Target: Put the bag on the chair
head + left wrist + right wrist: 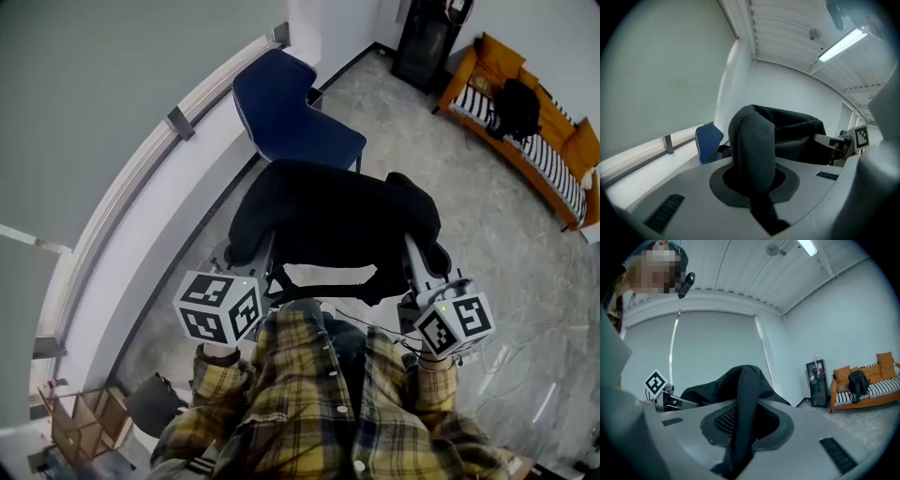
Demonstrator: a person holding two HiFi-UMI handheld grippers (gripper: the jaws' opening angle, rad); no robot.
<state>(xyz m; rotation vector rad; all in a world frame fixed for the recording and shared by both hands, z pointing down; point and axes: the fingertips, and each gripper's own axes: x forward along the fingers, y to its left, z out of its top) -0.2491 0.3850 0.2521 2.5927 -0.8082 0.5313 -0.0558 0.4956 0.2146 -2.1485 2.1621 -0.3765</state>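
A black bag (333,220) hangs in the air between my two grippers, in front of the person's plaid shirt. My left gripper (259,267) is shut on a fold of the bag's left side (752,150). My right gripper (419,267) is shut on a dark strap or fold of the bag's right side (743,399). The blue chair (292,117) stands just beyond the bag, against the window wall, with nothing on its seat. That chair (708,140) also shows in the left gripper view, behind the bag on the left.
A window ledge with a rail (178,122) runs along the left. An orange sofa (525,122) with a black backpack (516,108) stands at the far right, next to a dark cabinet (427,42). Cardboard boxes (84,422) sit at the lower left. Cables (506,356) lie on the floor.
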